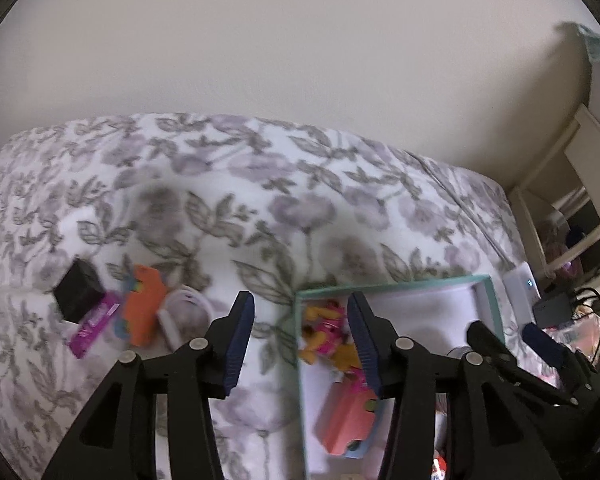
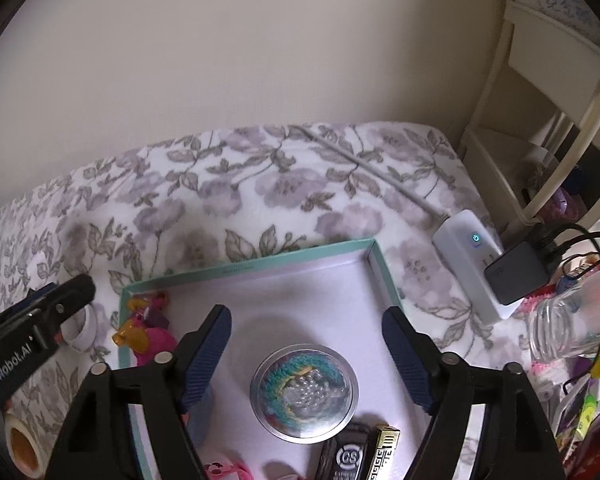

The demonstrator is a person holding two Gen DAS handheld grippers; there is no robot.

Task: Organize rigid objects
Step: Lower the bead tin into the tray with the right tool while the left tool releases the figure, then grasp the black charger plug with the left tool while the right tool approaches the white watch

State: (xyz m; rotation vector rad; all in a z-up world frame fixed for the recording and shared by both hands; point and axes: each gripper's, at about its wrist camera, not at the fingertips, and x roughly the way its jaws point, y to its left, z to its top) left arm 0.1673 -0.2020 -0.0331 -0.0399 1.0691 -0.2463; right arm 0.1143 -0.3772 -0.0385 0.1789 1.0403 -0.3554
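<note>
A shallow teal-rimmed box [image 1: 396, 283] [image 2: 256, 266] lies on a floral bedspread. It holds a pink and yellow toy [image 1: 326, 330] [image 2: 148, 334], a pink block [image 1: 346, 420], a round clear-lidded tin [image 2: 304, 390] and two small dark items [image 2: 358, 458]. My left gripper [image 1: 300, 344] is open and empty over the box's left rim. My right gripper [image 2: 306, 350] is open and empty, just above the tin. Loose on the bed at left lie a black cube [image 1: 78, 294], a purple packet [image 1: 94, 326], an orange piece [image 1: 142, 304] and a white ring [image 1: 184, 312].
A white power strip [image 2: 470, 262] with a black adapter [image 2: 516, 274] lies right of the box, next to a clear bottle [image 2: 568, 324] and clutter. A tape roll [image 2: 22, 446] sits at left. A cream shelf [image 2: 540, 128] stands by the wall.
</note>
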